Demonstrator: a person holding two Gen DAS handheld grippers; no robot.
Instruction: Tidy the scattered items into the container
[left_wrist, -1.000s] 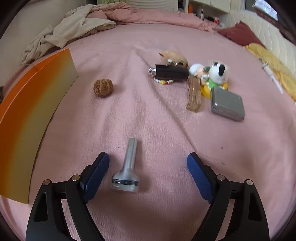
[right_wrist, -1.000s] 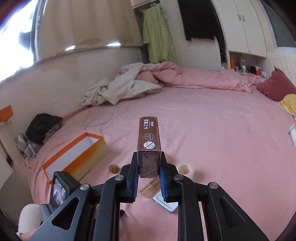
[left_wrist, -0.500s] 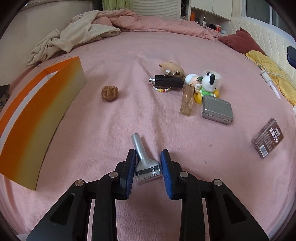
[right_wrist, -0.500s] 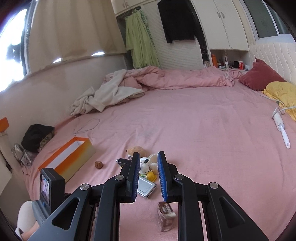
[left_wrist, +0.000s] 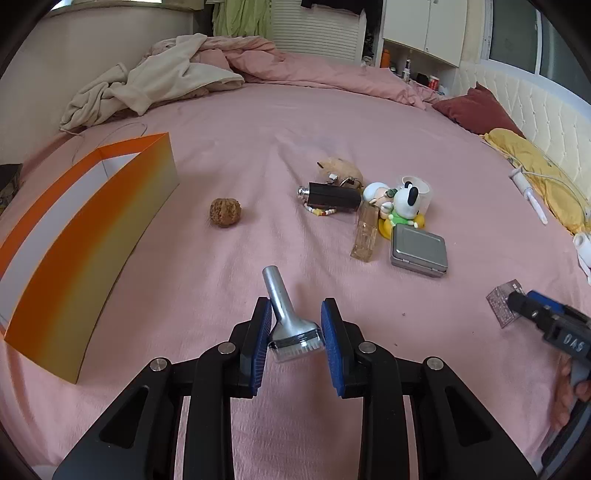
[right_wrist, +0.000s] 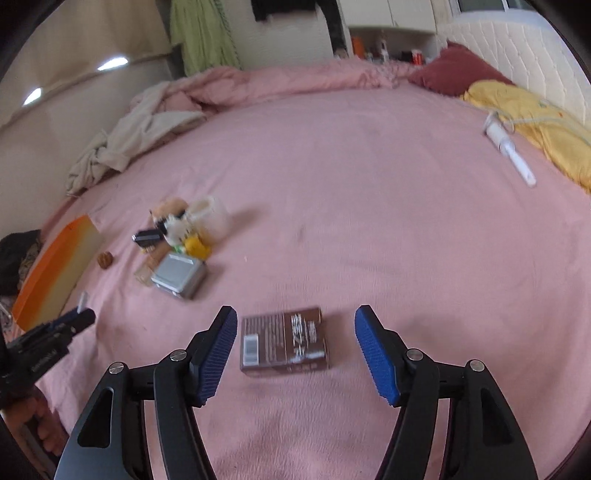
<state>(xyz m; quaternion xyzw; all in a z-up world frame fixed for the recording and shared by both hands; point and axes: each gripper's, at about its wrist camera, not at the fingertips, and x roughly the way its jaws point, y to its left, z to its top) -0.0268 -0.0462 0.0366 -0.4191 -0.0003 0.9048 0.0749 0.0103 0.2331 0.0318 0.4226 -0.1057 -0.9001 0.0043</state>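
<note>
My left gripper (left_wrist: 295, 332) is shut on a silver brush (left_wrist: 290, 321), its handle pointing forward, held above the pink bed. The orange container (left_wrist: 85, 240) stands open at the left; it also shows in the right wrist view (right_wrist: 55, 269). My right gripper (right_wrist: 295, 347) is open, its jaws either side of a brown box (right_wrist: 284, 341) lying flat on the bed. In the left wrist view the right gripper (left_wrist: 524, 306) is at the right edge with the brown box (left_wrist: 500, 302) at its tip.
A walnut (left_wrist: 225, 212), black bottle (left_wrist: 332, 195), bead bracelet (left_wrist: 321, 212), glass bottle (left_wrist: 365, 236), grey tin (left_wrist: 419, 251), toy figures (left_wrist: 400, 206) and a white cup (left_wrist: 419, 188) lie mid-bed. Rumpled clothes (left_wrist: 159, 81) lie at the back, a yellow cloth (left_wrist: 535, 166) at right.
My left gripper closed on the silver brush and lifted it. My right gripper dropped the brown box onto the bed, then came down over it with jaws opened wide.
</note>
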